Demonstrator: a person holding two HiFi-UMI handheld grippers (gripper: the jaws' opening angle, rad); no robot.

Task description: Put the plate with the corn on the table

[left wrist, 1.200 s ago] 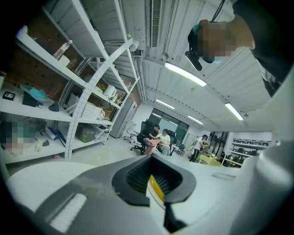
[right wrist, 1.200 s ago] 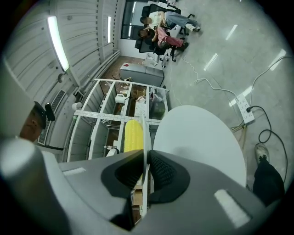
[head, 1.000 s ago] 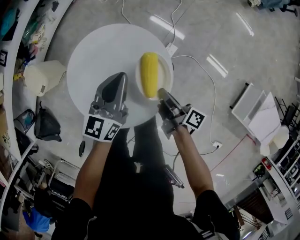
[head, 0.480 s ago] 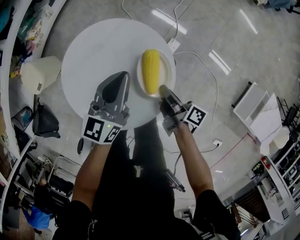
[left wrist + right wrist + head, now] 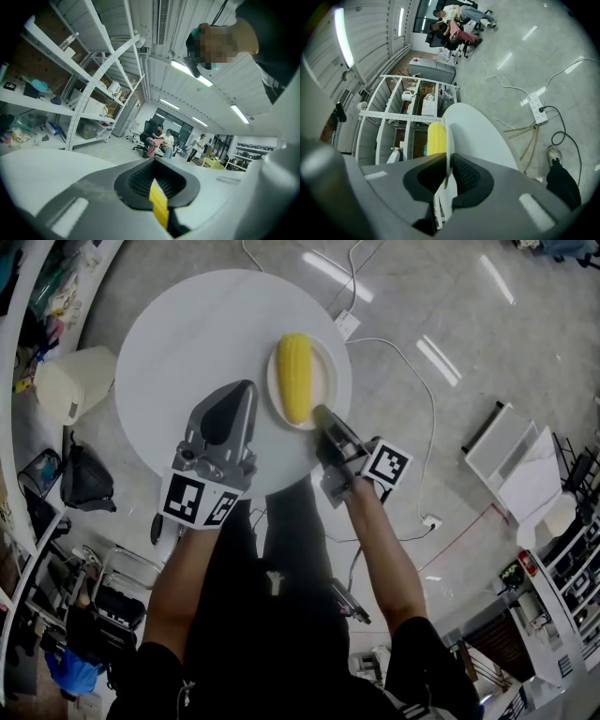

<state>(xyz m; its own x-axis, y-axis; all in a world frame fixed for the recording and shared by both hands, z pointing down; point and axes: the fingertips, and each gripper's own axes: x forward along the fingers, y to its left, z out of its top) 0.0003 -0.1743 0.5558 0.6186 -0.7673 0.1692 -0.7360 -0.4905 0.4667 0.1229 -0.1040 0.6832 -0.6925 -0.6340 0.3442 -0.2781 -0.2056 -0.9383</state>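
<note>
A yellow corn cob lies on a small white plate over the right part of the round white table. My right gripper is shut on the plate's near rim. In the right gripper view the rim sits pinched between the black pads, with the corn beyond it. I cannot tell whether the plate touches the table top. My left gripper hovers over the table left of the plate, jaws together with nothing held. In the left gripper view its jaws show only their own yellow strip.
A beige bin and a black bag stand on the floor left of the table. A power strip with cables lies beyond the table, and white boards lie to the right. Seated people are far off.
The plate with the corn has sunk and shifted a little left, further in over the table top, still in my right gripper. The left gripper has sunk slightly beside it.
</note>
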